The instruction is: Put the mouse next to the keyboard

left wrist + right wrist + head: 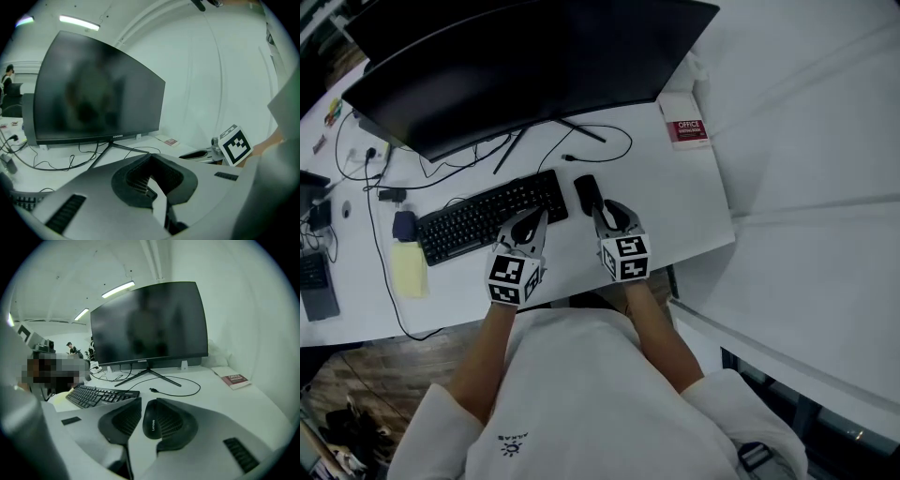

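Our right tool (147, 402) stands with its jaws spread wide, and the mouse (151, 420) lies on the table (262, 404) between them. It sits close against the outer jaw, and a strip of bare table shows between it and the inner jaw, so we judge that nothing is gripped yet. Seen from the head view, the mouse (587, 194) is just ahead of the right tool (609, 214). The keyboard (487, 220) runs off to that tool's left, its near end close beside the mouse. Our left tool (150, 159) has its jaws drawn together with only a thin slit lower down and nothing between them. It hovers over the keyboard's right end, beside the right tool.

We expect the mouse to be light and rigid, with a smooth, rounded plastic shell that could squirt forward out of a careless pinch. The sensible hold is across its two long sides, low on the body where the flanks are flattest, with the ribbed pads (124, 420) square to them. A moderate squeeze should do, and since the buttons sit on top we keep the pressure off them. The mouse seems already near the keyboard, so a short slide or lift leftward looks sufficient.
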Tool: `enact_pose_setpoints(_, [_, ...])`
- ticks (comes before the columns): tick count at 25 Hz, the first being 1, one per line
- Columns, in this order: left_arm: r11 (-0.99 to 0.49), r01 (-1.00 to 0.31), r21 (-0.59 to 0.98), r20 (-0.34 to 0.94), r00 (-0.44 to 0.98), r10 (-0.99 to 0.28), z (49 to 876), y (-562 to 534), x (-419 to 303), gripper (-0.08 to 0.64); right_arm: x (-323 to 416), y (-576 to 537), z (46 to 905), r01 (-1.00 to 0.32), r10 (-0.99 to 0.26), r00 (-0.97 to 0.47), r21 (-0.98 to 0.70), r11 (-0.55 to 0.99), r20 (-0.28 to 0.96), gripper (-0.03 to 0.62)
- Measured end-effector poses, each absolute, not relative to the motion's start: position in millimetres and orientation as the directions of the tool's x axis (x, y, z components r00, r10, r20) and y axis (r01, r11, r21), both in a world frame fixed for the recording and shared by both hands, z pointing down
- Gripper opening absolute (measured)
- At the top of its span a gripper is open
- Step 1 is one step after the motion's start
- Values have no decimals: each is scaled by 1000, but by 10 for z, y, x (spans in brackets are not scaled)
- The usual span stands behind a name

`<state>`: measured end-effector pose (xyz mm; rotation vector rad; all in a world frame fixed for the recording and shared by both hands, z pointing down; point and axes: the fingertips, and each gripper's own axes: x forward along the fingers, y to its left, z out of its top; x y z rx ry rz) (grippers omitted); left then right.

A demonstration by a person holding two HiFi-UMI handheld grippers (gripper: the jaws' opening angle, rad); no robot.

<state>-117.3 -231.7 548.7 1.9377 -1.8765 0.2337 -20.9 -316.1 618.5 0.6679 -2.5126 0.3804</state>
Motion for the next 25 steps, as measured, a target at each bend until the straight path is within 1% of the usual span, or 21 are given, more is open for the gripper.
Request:
enact_pose_setpoints(5, [-18, -982, 186, 391, 91, -916, 5367, -2288, -1135, 6, -78, -3046, 5971, -513, -387, -772, -134, 848, 504, 64])
enact_pose_setpoints(11, [-48, -985, 168, 359, 106, -927, 5173, -2216, -1113, 6, 68, -2915, 5611, -500, -396, -804, -144, 854, 444, 37])
enact_pose_setpoints(17, [-58, -985, 160, 324, 108, -940, 4956, -2126, -1151, 6, 149, -2783, 5195, -485, -402, -837, -162, 859, 371, 29])
enact_pose_setpoints(25, [-60, -989, 138, 286, 98, -953, 4738, -2020, -1258, 6, 287, -2755, 4840, -494, -430, -847, -162, 854, 311, 18])
